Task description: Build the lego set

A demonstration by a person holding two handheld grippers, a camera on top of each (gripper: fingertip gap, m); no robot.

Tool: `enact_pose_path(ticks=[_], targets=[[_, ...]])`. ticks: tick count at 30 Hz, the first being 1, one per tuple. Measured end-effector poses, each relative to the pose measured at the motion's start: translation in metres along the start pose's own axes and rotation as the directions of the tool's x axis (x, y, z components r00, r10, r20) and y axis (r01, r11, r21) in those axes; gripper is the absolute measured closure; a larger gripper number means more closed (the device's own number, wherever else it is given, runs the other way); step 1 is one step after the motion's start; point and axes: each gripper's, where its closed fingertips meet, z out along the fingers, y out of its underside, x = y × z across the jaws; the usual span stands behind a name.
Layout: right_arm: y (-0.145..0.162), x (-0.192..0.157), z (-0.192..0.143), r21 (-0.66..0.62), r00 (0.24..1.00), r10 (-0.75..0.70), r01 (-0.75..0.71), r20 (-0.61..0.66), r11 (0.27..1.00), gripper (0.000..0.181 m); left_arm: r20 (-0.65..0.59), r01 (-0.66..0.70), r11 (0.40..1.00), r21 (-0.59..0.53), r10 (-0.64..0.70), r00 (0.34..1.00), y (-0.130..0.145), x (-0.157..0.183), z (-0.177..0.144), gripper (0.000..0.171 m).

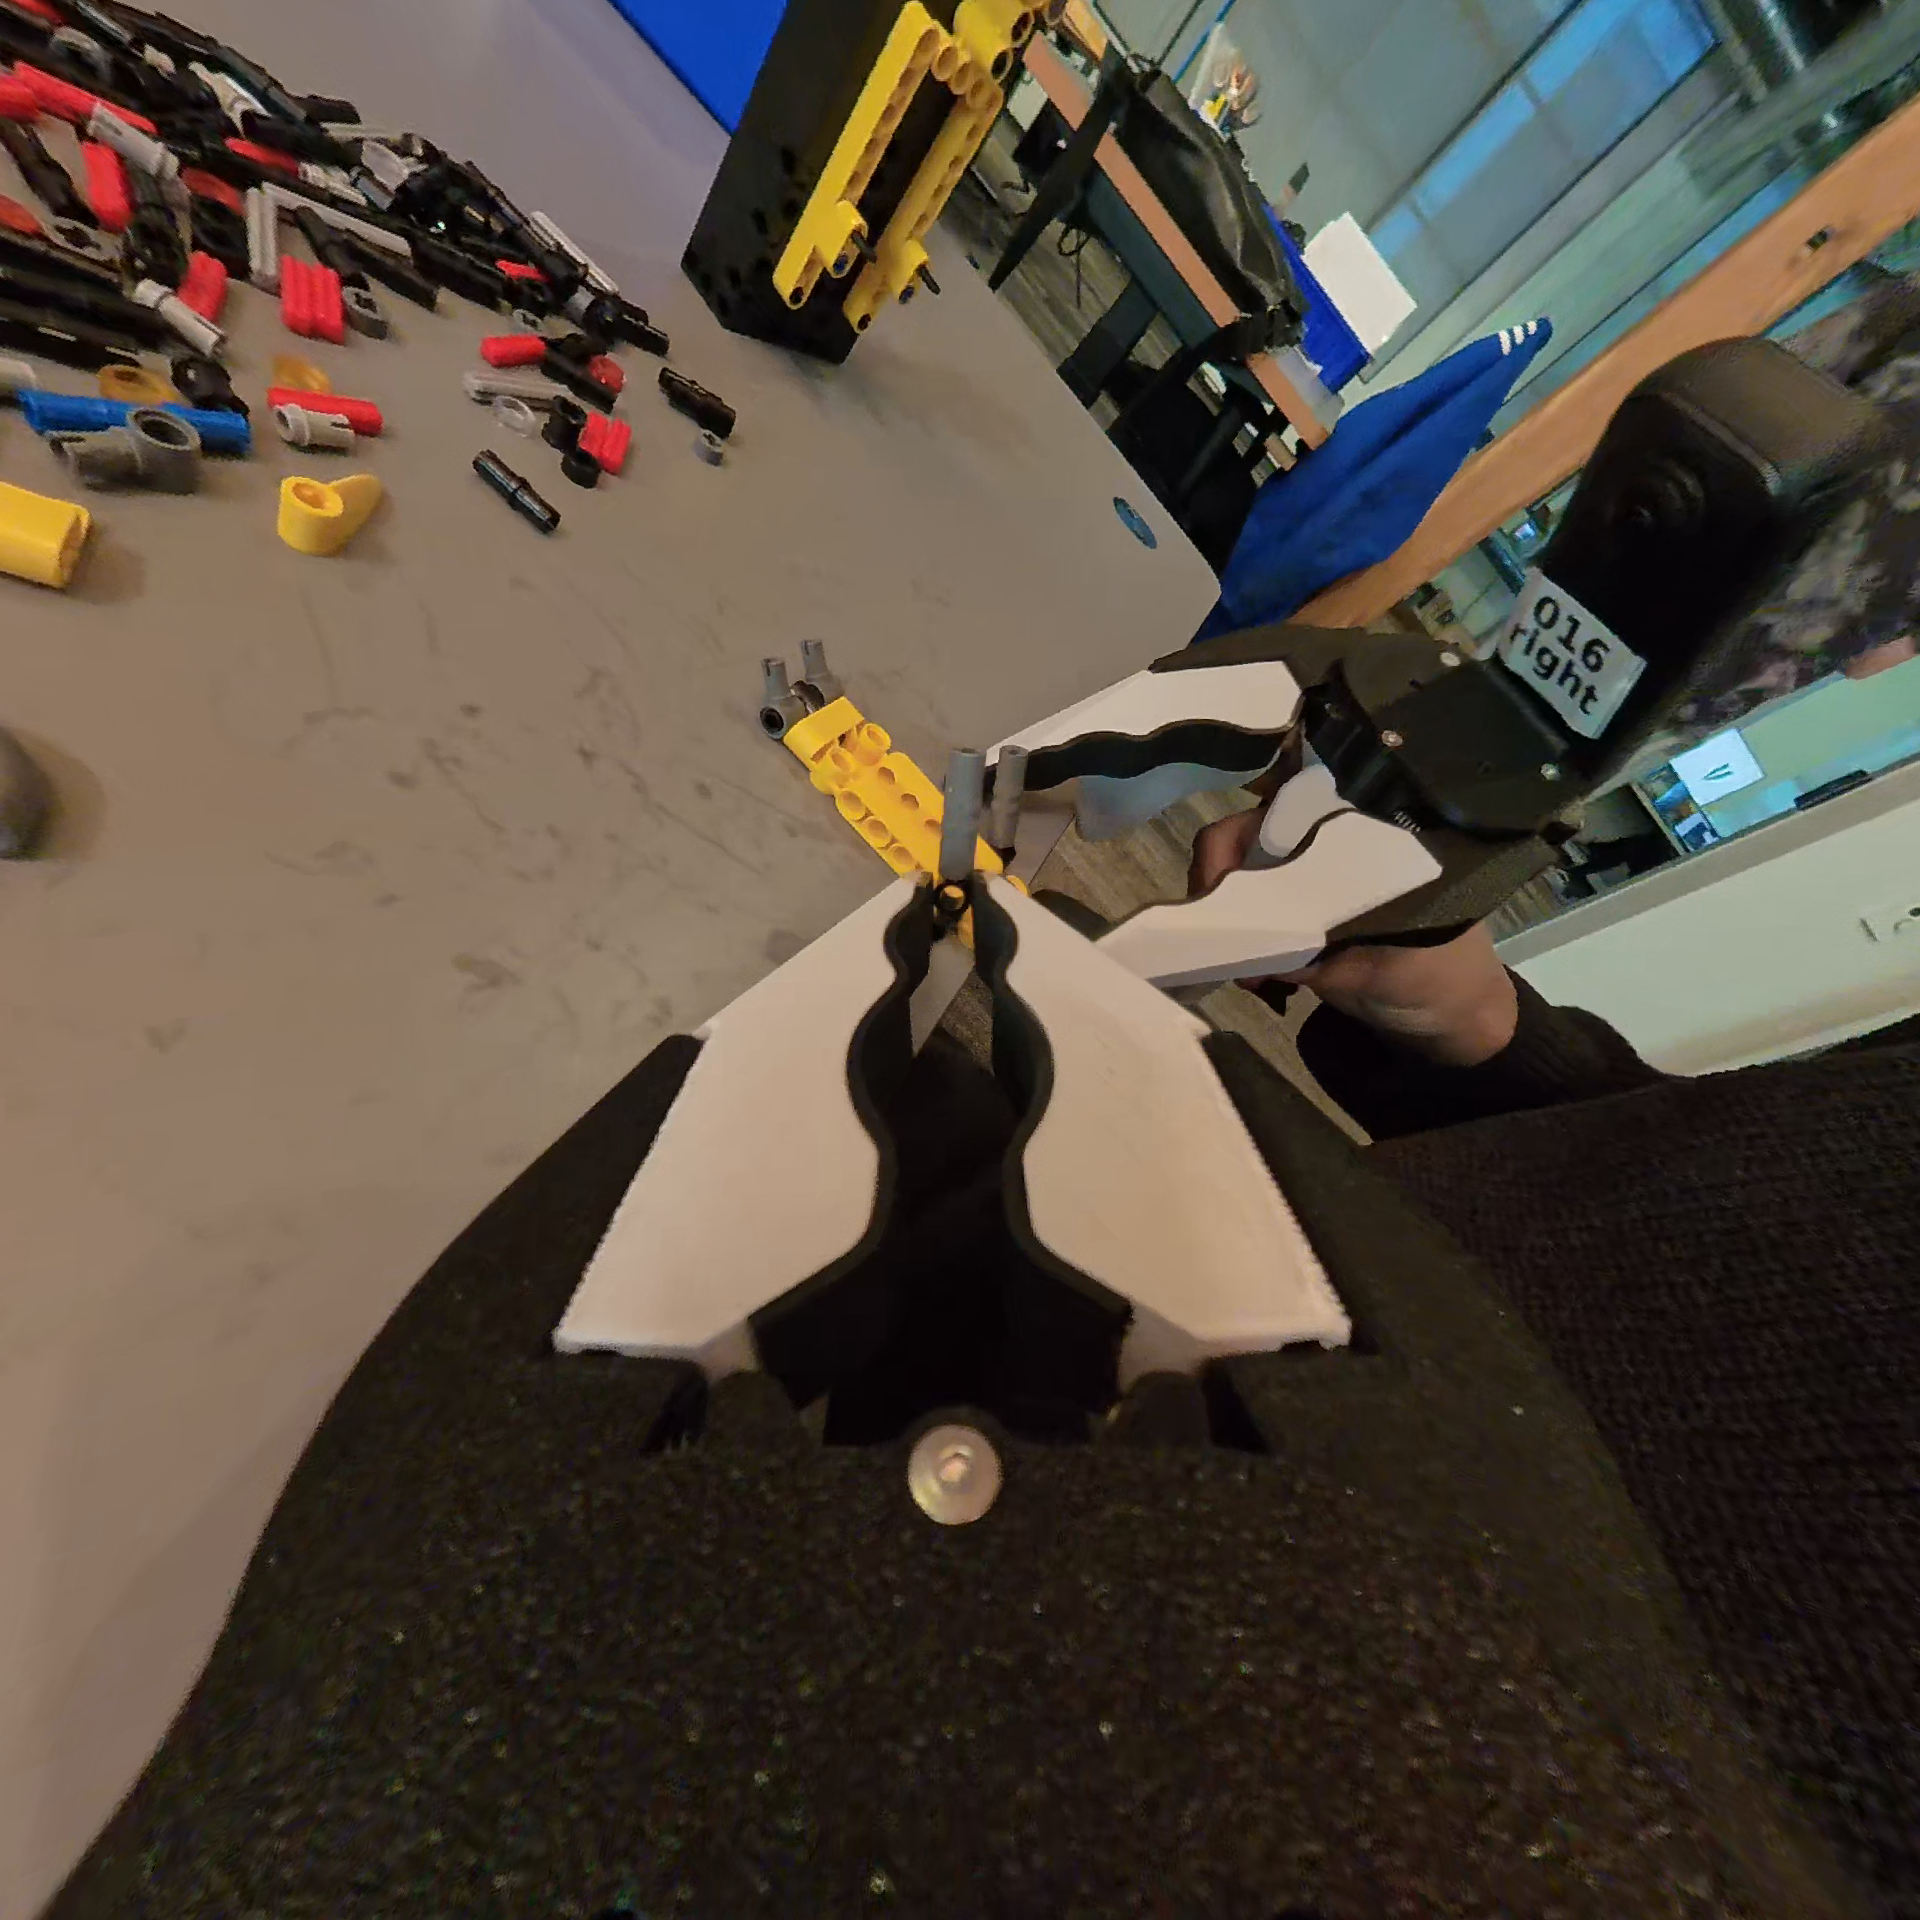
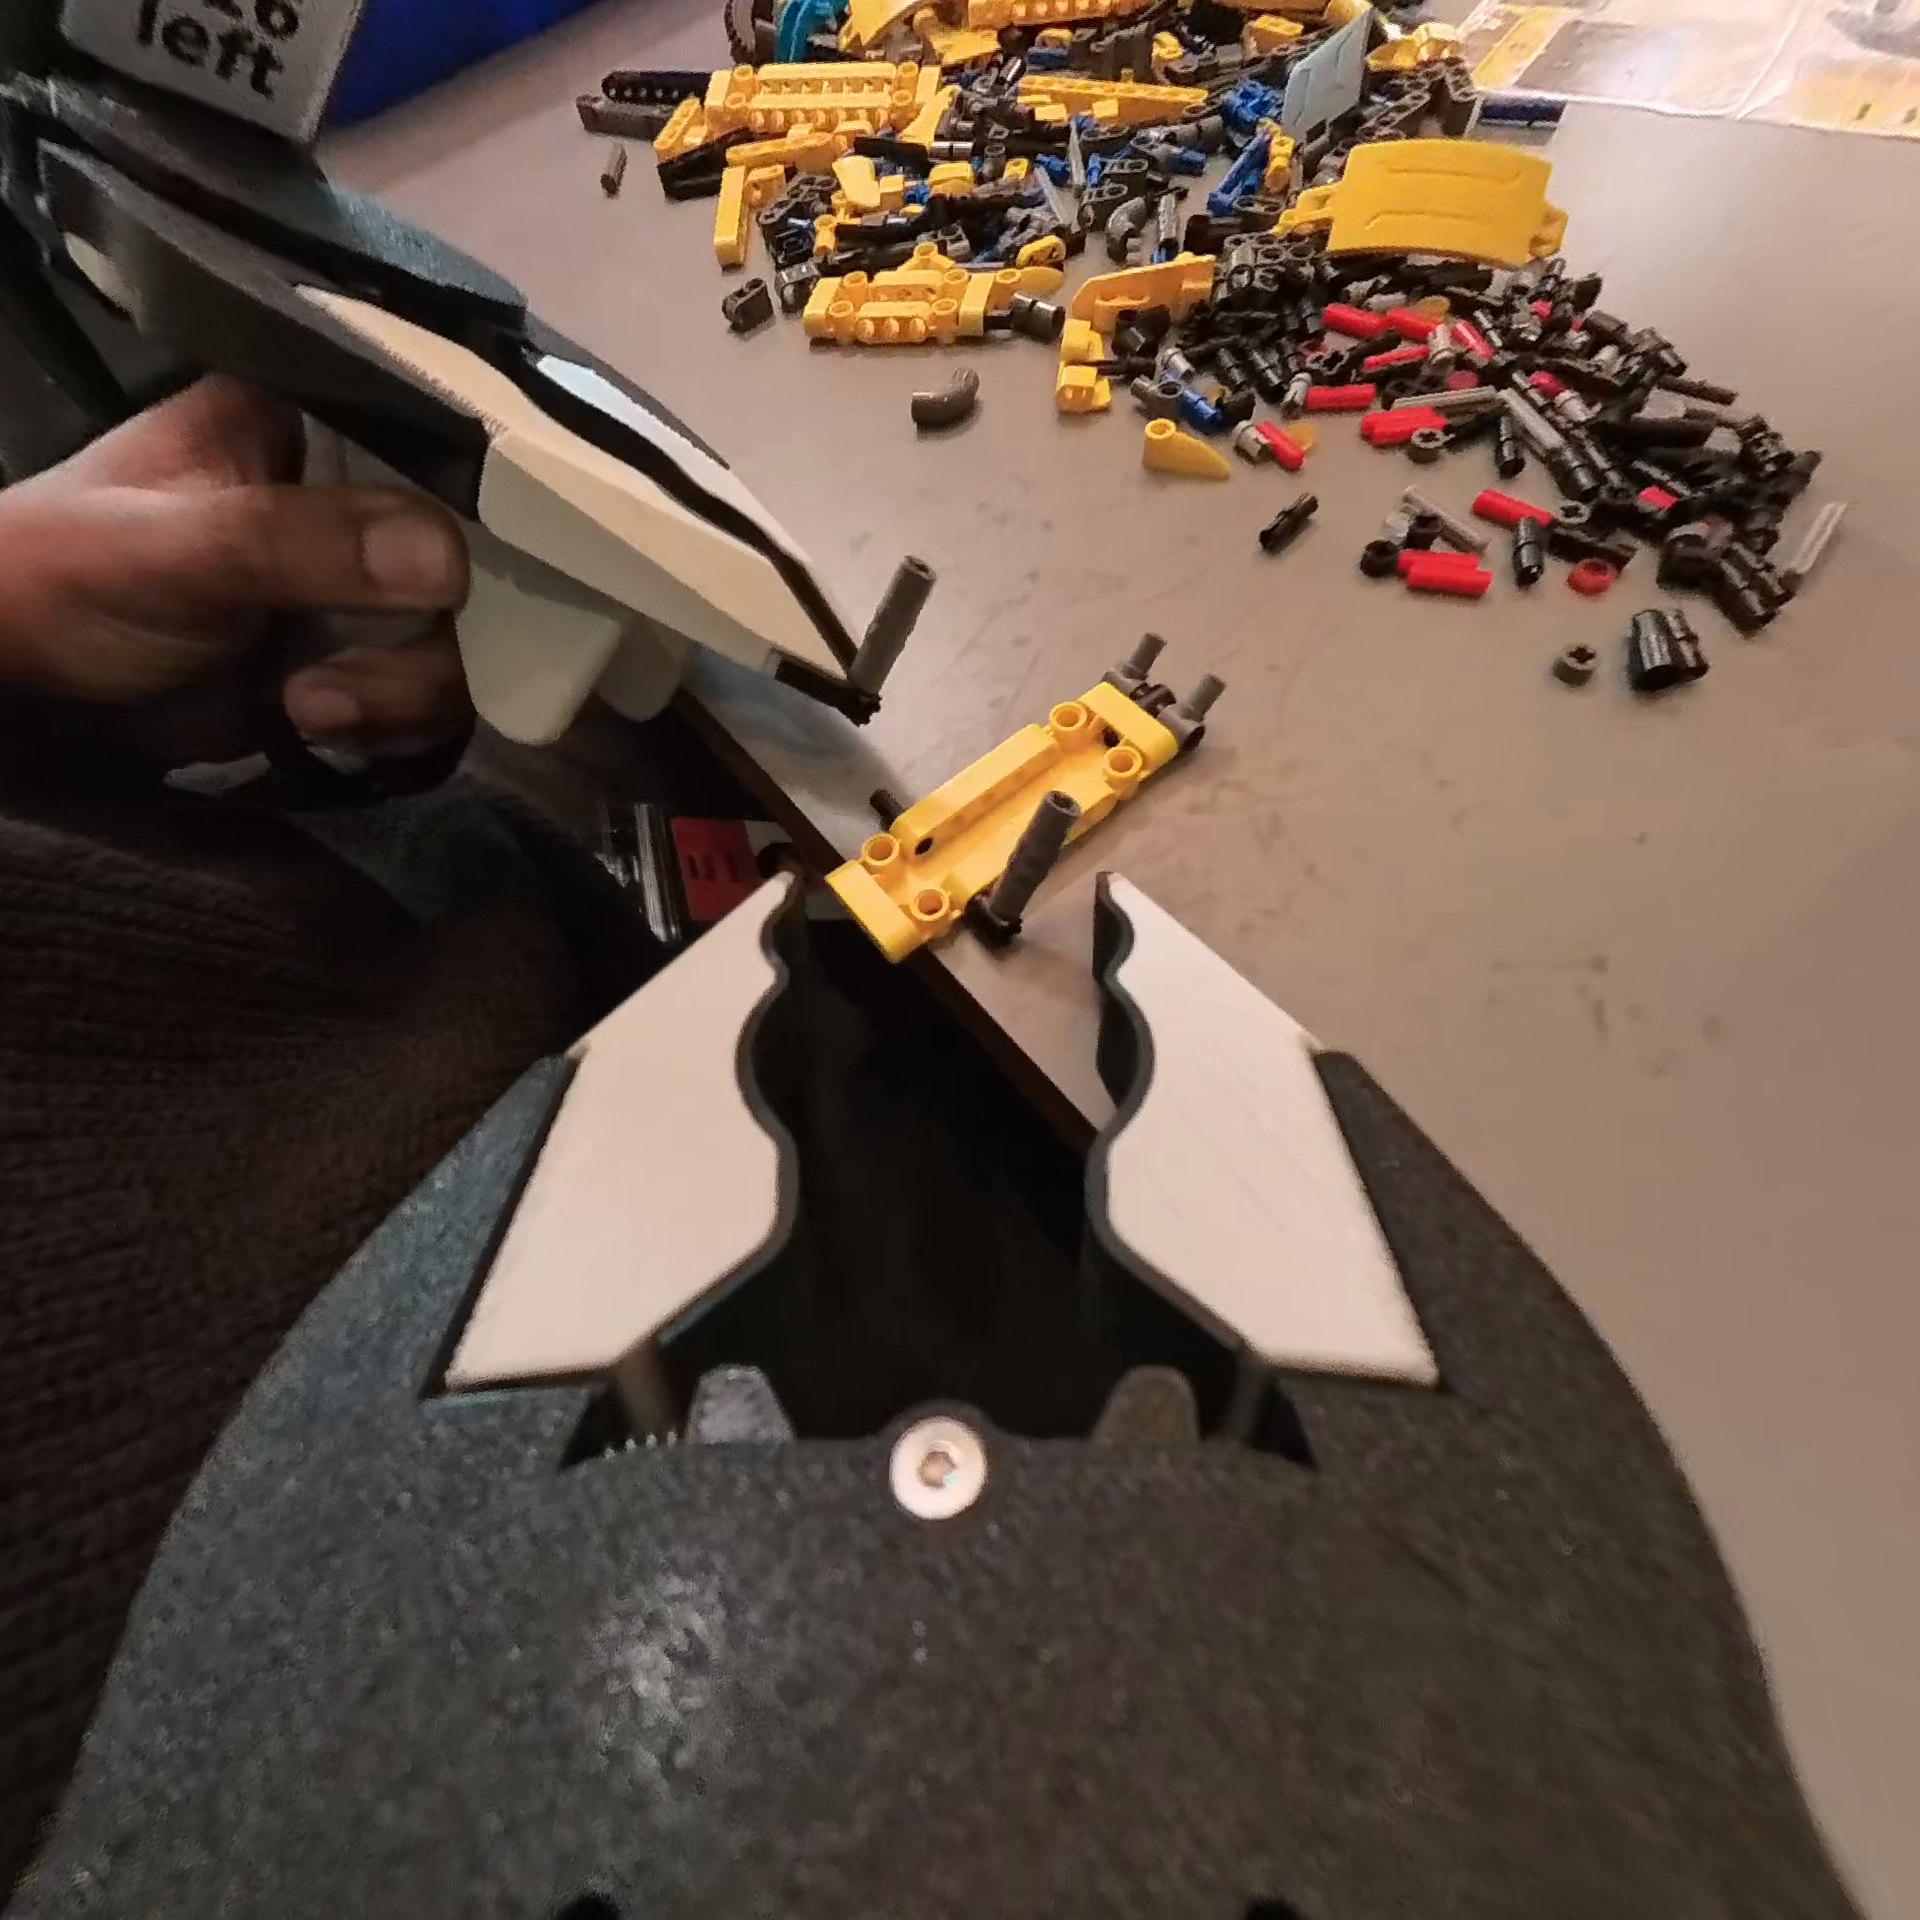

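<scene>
My left gripper (image 1: 951,896) is shut on a grey pin piece (image 1: 961,805) with a black end and holds it just above the near table edge. It also shows in the right wrist view (image 2: 831,681), with the grey pin piece (image 2: 891,618) sticking up from its tip. A yellow beam assembly (image 2: 1003,805) lies at the table edge, with grey connectors at its far end and one grey pin (image 2: 1031,857) standing from its near side. My right gripper (image 2: 948,883) is open and empty, with its jaws on either side of the assembly's near end. It shows in the left wrist view (image 1: 1044,842) beside the assembly (image 1: 868,784).
Loose red, black, grey and yellow pieces (image 1: 260,270) are spread over the grey table (image 1: 468,831). A larger pile (image 2: 1299,260) lies farther back. A black box with yellow beams (image 1: 831,187) stands at the far edge. A person's hand (image 2: 208,551) grips the left gripper. My right fingertips sit around 4 cm from my left ones.
</scene>
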Motion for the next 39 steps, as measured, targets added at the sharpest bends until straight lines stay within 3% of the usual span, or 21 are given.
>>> enact_pose_path(ticks=[5, 13, 21, 30, 33, 39], targets=[[-0.001, 0.001, 0.000, 0.008, 0.999, 0.041, -0.041, 0.012, 0.999, 0.133, -0.021, 0.004, 1.000, 0.018, -0.003, 1.000, -0.002, 0.002, -0.002, 0.166], [-0.003, -0.007, 0.010, -0.010, 0.998, -0.058, 0.058, -0.011, 0.998, 0.137, -0.014, 0.002, 0.999, 0.041, -0.001, 1.000, -0.003, 0.000, -0.009, 0.166], [-0.008, -0.012, 0.010, 0.066, 0.997, 0.027, -0.032, 0.070, 0.997, 0.152, -0.028, 0.020, 0.997, 0.079, -0.018, 0.999, -0.008, -0.002, -0.017, 0.166], [-0.008, -0.011, 0.008, 0.081, 0.992, 0.061, -0.070, 0.108, 0.994, 0.152, -0.057, 0.041, 0.996, 0.076, -0.037, 0.998, -0.009, -0.001, -0.018, 0.166], [-0.009, -0.012, 0.006, 0.077, 0.991, 0.060, -0.069, 0.118, 0.995, 0.141, -0.056, 0.039, 0.997, 0.072, -0.035, 0.998, -0.008, -0.001, -0.017, 0.166], [-0.023, 0.000, -0.014, 0.160, 0.998, 0.018, -0.029, 0.066, 0.987, 0.141, -0.070, 0.025, 0.998, 0.053, -0.021, 0.997, -0.005, 0.002, -0.016, 0.166]])
